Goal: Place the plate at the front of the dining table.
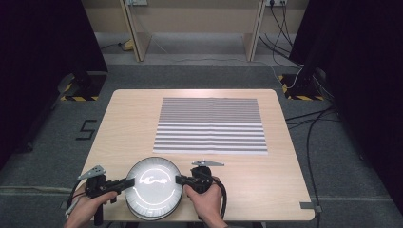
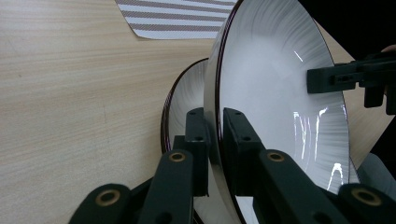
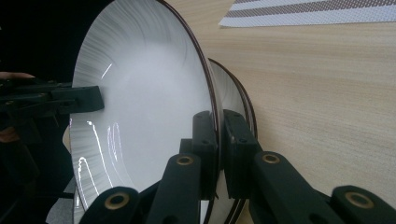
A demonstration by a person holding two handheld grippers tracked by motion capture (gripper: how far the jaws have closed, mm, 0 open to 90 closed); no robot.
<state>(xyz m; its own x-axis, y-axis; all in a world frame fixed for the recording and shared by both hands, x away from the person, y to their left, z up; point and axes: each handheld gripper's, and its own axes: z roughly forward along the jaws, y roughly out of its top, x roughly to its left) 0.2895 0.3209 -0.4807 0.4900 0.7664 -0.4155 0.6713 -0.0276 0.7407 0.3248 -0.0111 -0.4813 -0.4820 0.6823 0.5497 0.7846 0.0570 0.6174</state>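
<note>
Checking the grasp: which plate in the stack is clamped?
The top plate: its rim sits between both hand-held grippers' jaws, left and right; the lower plate lies free.

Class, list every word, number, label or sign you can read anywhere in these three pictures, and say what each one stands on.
"5": a dark mark shaped like this digit, on the grey floor left of the table.
No words, brands or numbers can be read on the top plate, the striped placemat or the grippers.
Black-and-yellow hazard stripes on the stand bases carry no writing.
</note>
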